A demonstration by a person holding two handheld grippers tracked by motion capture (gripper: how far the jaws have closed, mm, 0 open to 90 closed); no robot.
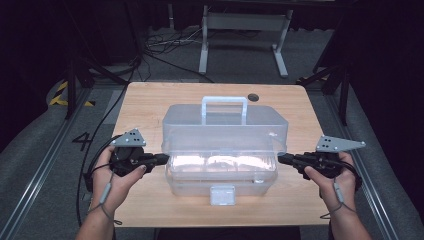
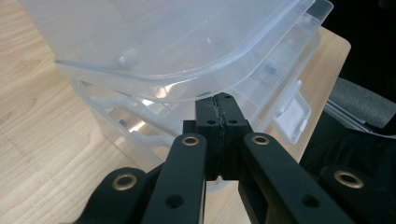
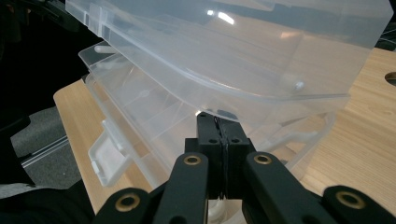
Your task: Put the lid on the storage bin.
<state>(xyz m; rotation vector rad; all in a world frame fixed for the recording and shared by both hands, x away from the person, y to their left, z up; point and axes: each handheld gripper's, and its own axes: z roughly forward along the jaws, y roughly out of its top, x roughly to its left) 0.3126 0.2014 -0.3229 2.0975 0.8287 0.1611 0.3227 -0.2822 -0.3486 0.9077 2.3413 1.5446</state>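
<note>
Both pairs of jaws read pressed together, tip against tip, and I see nothing clamped between them. My left gripper (image 1: 161, 159) sits at the left end of the clear plastic box (image 1: 222, 165), my right gripper (image 1: 283, 159) at its right end, each pointing inward at the box.

That box stands in the middle of the wooden table (image 1: 145, 100), long axis running side to side between my two hands, latch tab (image 1: 222, 195) facing me and carry handle (image 1: 224, 101) on the far side. Its lid (image 1: 225, 122) is partly raised, tilted back toward the handle.

From the left gripper view, the closed tips (image 2: 219, 100) sit just under the lid's rim (image 2: 140, 84), in the gap above the lower tub. The right gripper view mirrors that: closed tips (image 3: 215, 120) tucked beneath the lid edge (image 3: 261, 100). Whether either touches the rim I cannot tell.

I judge the coming move turns on this: the lid lies directly above both tips, both hands equally near, so an even upward push from each end should swing it back without twisting.
</note>
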